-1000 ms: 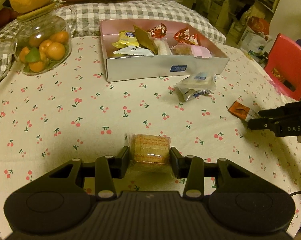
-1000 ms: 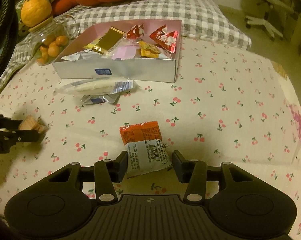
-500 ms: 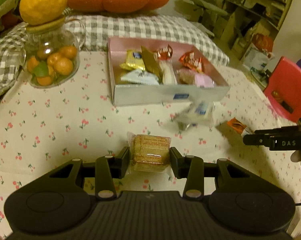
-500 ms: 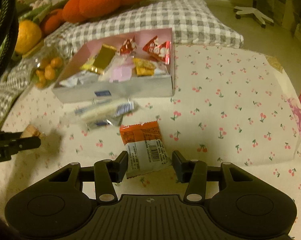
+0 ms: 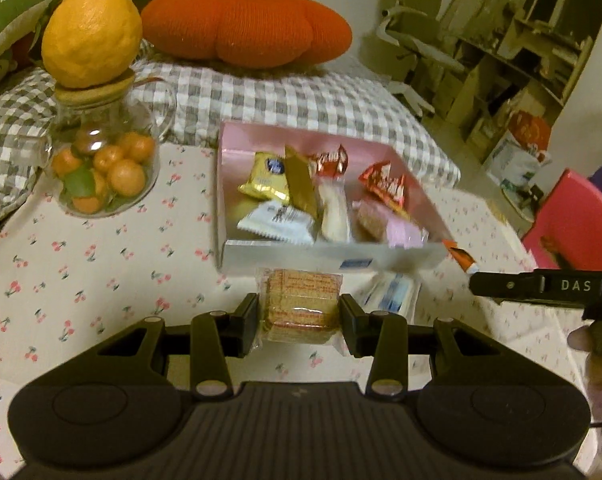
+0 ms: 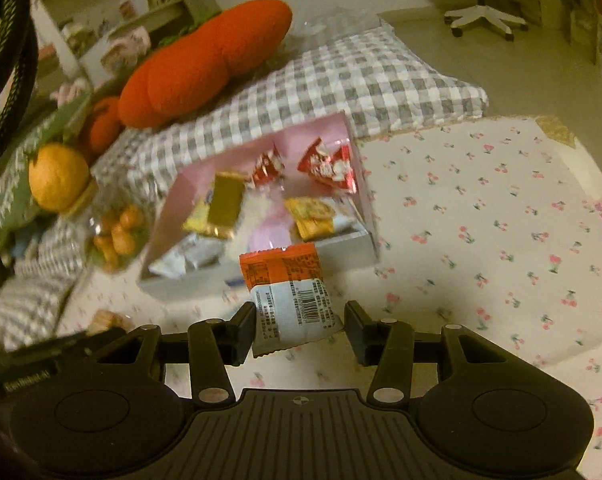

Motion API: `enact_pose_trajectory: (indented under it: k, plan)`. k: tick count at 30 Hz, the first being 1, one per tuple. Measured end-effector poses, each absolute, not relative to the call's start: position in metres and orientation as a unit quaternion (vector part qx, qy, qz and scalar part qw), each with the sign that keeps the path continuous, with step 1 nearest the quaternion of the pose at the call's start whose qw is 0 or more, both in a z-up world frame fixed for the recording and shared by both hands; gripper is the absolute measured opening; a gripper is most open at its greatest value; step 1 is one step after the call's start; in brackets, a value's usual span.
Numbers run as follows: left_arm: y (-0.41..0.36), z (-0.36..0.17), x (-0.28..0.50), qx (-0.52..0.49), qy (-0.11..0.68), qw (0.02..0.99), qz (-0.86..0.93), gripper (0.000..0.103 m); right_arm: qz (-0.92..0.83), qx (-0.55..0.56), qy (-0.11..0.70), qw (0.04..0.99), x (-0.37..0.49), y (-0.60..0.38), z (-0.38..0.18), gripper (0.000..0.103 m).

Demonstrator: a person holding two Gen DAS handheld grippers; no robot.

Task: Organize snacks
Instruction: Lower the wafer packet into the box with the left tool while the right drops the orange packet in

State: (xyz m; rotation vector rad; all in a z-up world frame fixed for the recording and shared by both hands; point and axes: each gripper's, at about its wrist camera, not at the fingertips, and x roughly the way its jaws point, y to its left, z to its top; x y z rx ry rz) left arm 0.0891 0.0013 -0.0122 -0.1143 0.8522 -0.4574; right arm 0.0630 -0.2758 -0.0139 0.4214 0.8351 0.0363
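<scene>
Gripping a clear-wrapped stack of wafer biscuits (image 5: 301, 306) between both pads, left gripper (image 5: 300, 316) held above the cherry-print tablecloth (image 5: 101, 280), just short of the box's near wall. Clamping an orange-and-white snack packet (image 6: 291, 300) by its white barcode end, right gripper (image 6: 300, 330) likewise raised over the cloth, orange end of the packet pointing toward the box; jaws of both closed on their loads. Seen from the left wrist camera, the right gripper (image 5: 475, 282) reaching in from the right edge, orange tip of the packet (image 5: 459, 256) poking out close to the box's near right corner.

Lying on the cloth just in front of the box, a white-and-blue wrapped snack (image 5: 391, 294), blurred.

Farther on, the open pink-lined box (image 5: 301, 256) with a silvery outer wall, already holding loose snacks: a yellow packet (image 5: 265, 178), a gold wrapper (image 5: 299, 186) leaning across it, a white sachet (image 5: 277, 220) at the front left, a long pale bar (image 5: 335, 210) in the middle, two red-and-white candy wrappers (image 5: 383, 186) toward the back, a brown biscuit (image 5: 369, 216) and a pink packet (image 5: 403, 232) at the front right.

Left of the box and apart from it, a glass jar (image 5: 101, 168) filled with small oranges and a green leaf, topped by a wooden lid carrying a large yellow citrus fruit (image 5: 91, 36).

Behind everything, a grey checked cushion (image 5: 281, 100) and an orange pumpkin-shaped pillow (image 5: 245, 26) resting on it.
</scene>
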Motion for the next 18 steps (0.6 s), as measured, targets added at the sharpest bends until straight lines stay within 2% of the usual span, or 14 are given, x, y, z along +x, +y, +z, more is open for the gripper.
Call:
enact_pose_trajectory:
  k: [12,18]
  plan:
    - [-0.036,-0.021,0.122,-0.073,0.388,0.892,-0.22,0.039,-0.002,0.278,0.354,0.893,0.098,-0.281,-0.018,0.046]
    - [-0.052,-0.033,0.134,-0.032,0.386,0.898,-0.207,0.04,-0.014,0.286,0.342,0.895,0.112,-0.279,-0.026,0.046]
